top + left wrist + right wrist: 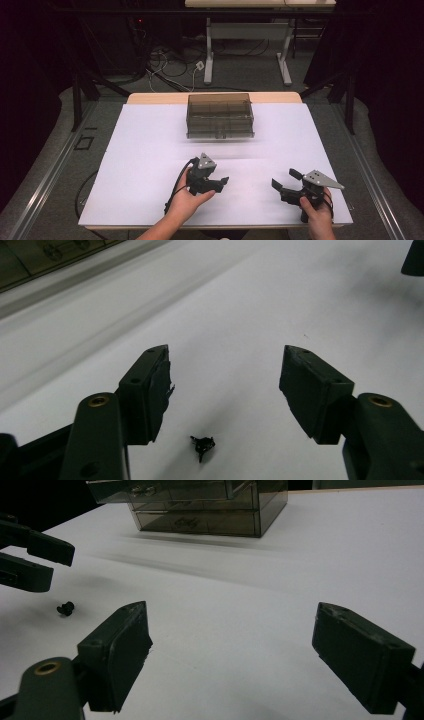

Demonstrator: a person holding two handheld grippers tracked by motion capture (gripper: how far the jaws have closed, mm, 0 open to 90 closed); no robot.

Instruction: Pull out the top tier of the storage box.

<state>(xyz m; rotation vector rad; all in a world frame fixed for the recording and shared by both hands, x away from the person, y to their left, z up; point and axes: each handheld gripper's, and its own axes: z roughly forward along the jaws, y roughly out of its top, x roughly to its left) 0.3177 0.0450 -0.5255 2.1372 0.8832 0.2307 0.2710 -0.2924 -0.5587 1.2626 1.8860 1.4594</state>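
A tiny black part (202, 445) lies on the white table sheet (150, 150), low between the jaws of my left gripper (225, 357) and touching neither pad. That gripper is open. In the high view the left gripper (223, 184) sits at the front centre of the table and points right. From the right gripper view the same small part (65, 608) rests just below the left gripper (60, 565). My right gripper (232, 610) is wide open over bare sheet with nothing between its jaws. It is at the front right (283, 178) and points left.
A smoky see-through drawer box (220, 116) stands at the back middle of the table, also in the right gripper view (200, 505). The table's front edge runs just below both hands. Cables and table legs lie on the floor beyond.
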